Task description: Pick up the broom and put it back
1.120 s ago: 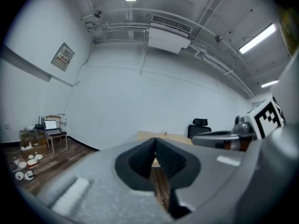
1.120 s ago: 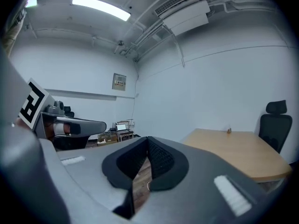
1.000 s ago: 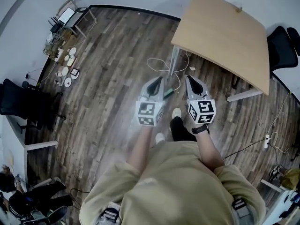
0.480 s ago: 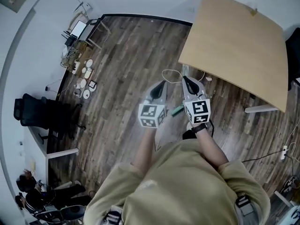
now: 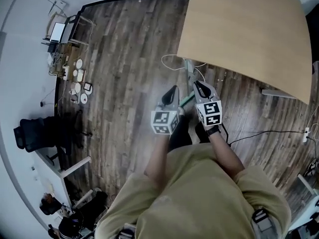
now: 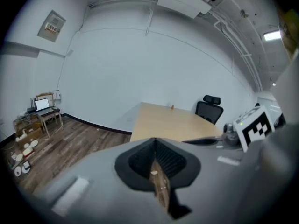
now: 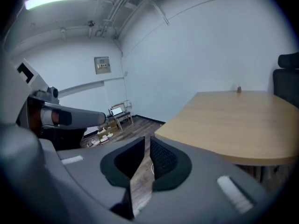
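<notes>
Both sets of fingers should spread wide before dropping onto the broom (image 5: 186, 101) — seemingly the green stick on the floor beside the bench (image 5: 239, 29) leg — then close across its handle. The left gripper (image 5: 173, 89) has its fingers together, empty. The right gripper (image 5: 198, 83) has just been opening a crack, nothing between. Both point forward and down, side by side, flanking the stick.

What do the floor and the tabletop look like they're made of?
Floor: dark wood or wood-look planks, with streaky grain, visible plank seams and a soft glare patch. It could be laminate or vinyl; the look leaves that open.
Tabletop: light matte wood-look board with an even pale tone and faint grain, probably laminate or veneer.
</notes>
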The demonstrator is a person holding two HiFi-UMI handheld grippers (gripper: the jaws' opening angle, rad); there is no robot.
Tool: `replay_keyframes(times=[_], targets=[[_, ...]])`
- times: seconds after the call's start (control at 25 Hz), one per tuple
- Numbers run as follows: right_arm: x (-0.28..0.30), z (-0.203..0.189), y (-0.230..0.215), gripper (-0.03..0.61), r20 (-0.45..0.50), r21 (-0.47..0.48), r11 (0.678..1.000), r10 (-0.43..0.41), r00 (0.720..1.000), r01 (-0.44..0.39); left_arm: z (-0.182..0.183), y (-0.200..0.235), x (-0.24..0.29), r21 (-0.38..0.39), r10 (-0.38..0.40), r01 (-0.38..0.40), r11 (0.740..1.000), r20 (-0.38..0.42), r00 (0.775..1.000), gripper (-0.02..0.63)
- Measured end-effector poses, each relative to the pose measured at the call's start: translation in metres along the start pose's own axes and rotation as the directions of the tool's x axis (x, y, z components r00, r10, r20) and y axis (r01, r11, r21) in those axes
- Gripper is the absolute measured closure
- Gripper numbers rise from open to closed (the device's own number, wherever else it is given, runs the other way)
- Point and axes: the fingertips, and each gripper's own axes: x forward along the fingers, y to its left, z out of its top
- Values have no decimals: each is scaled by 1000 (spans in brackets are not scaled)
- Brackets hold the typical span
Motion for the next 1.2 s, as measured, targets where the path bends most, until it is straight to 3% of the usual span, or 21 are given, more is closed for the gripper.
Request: replay_keyframes(times=[0.2,0.36,0.64,0.88,1.08,1.2], targets=[[56,-72,-15,462,-147,114,993,7,989,10,-44,28,42,-19,-22,21,1000,-92,996,609],[108,-120,-25,420,-211,172,985,24,977,13,-69,61,70,-38,-27,23,999,-131,991,609],[191,-195,-43,355,-316,192,981,45,948,17,-129,108,112,-81,-45,30,996,-189,981,609],[250,-232,-67,329,-354,229,972,33,935,52,-159,130,133,-85,-61,44,995,-221,973,609],[278,-241,-79,327,-365,244,967,17,931,78,-167,142,131,-97,-54,33,995,-224,973,609],[286,-233,-79,396,-365,230,971,25,931,64,-164,149,125,-111,-42,18,994,-224,974,609]])
